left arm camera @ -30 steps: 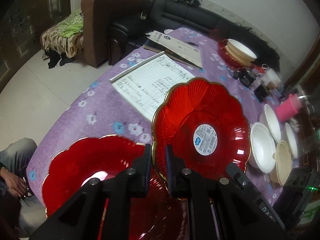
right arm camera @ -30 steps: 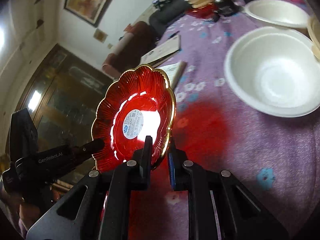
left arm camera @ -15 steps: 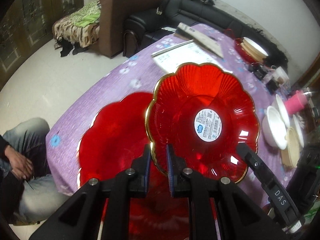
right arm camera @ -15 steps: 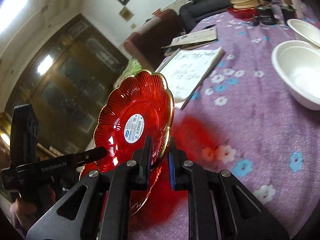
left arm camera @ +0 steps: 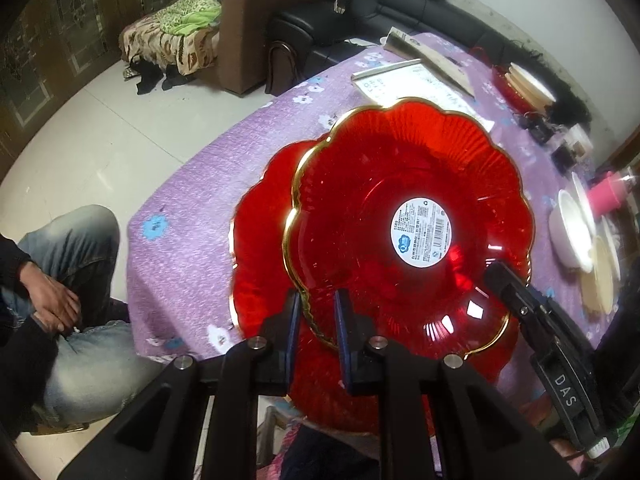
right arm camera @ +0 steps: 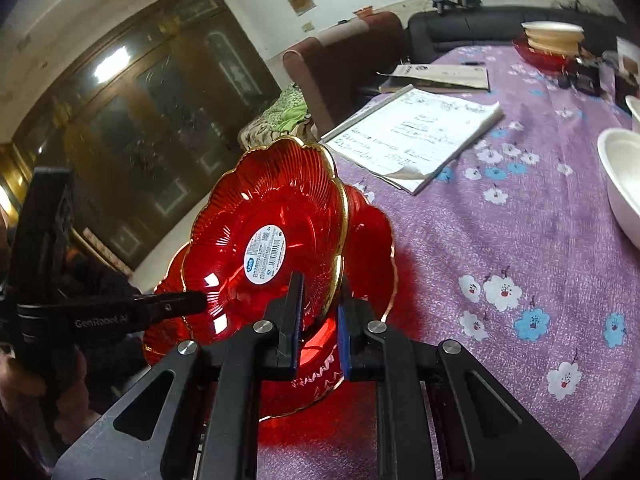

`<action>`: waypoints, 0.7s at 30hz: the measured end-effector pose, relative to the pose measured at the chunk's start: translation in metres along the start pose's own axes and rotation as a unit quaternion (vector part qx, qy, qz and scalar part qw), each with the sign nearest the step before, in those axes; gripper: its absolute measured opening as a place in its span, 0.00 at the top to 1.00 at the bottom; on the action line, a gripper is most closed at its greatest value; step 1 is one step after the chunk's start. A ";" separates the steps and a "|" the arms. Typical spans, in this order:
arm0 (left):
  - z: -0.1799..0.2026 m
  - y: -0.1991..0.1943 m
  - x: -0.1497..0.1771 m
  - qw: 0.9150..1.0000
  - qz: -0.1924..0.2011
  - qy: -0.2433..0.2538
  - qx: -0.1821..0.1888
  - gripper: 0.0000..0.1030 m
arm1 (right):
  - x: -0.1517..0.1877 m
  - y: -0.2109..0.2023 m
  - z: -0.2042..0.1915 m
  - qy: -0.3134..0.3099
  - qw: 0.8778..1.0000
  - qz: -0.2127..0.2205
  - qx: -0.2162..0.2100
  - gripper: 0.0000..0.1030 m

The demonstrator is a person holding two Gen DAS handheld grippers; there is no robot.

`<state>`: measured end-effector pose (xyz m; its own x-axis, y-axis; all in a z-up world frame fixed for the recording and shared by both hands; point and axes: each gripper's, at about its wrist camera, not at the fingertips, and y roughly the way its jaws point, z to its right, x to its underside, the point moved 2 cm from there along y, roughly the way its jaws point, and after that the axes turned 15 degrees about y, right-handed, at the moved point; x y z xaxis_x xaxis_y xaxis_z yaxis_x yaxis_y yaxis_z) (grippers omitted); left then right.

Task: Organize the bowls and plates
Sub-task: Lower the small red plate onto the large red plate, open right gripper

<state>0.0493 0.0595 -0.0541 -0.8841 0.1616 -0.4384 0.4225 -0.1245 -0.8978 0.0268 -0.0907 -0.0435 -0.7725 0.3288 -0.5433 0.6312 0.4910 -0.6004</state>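
A red flower-shaped plate with a gold rim and a white sticker [left arm camera: 408,216] [right arm camera: 272,224] is held in the air by both grippers. My left gripper [left arm camera: 316,312] is shut on its near rim; my right gripper [right arm camera: 318,304] is shut on the opposite rim. A second red plate [left arm camera: 256,240] [right arm camera: 372,240] lies on the purple tablecloth right beneath it, partly hidden. The held plate hovers tilted over it, offset a little to one side. White bowls [left arm camera: 568,236] [right arm camera: 624,176] sit farther along the table.
A notebook [right arm camera: 416,132] and a brown envelope [right arm camera: 440,76] lie mid-table. A stack of plates on a red dish [right arm camera: 552,44] stands at the far end, beside a pink cup [left arm camera: 608,196]. A seated person's knee [left arm camera: 72,248] is by the table's edge. Sofas stand behind.
Both grippers have carried the held plate toward the table's edge until it mostly covers the plate lying there. Both grips are unchanged.
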 end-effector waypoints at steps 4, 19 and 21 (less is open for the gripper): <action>-0.002 -0.005 0.003 1.000 0.005 0.002 0.001 0.85 | 0.002 0.002 -0.001 -0.005 1.000 -0.014 0.010 0.84; -0.006 -0.023 0.001 0.999 0.032 0.007 -0.021 0.84 | -0.007 -0.029 0.006 0.018 0.998 0.053 0.013 0.73; -0.002 -0.023 0.000 0.999 0.033 0.007 -0.014 0.84 | -0.011 -0.039 0.009 0.031 0.997 0.076 0.008 0.73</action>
<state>0.0397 0.0642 -0.0337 -0.8510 0.1673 -0.4978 0.4860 -0.1079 -0.8673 0.0113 -0.1206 -0.0200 -0.6704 0.4484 -0.5911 0.7419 0.4184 -0.5240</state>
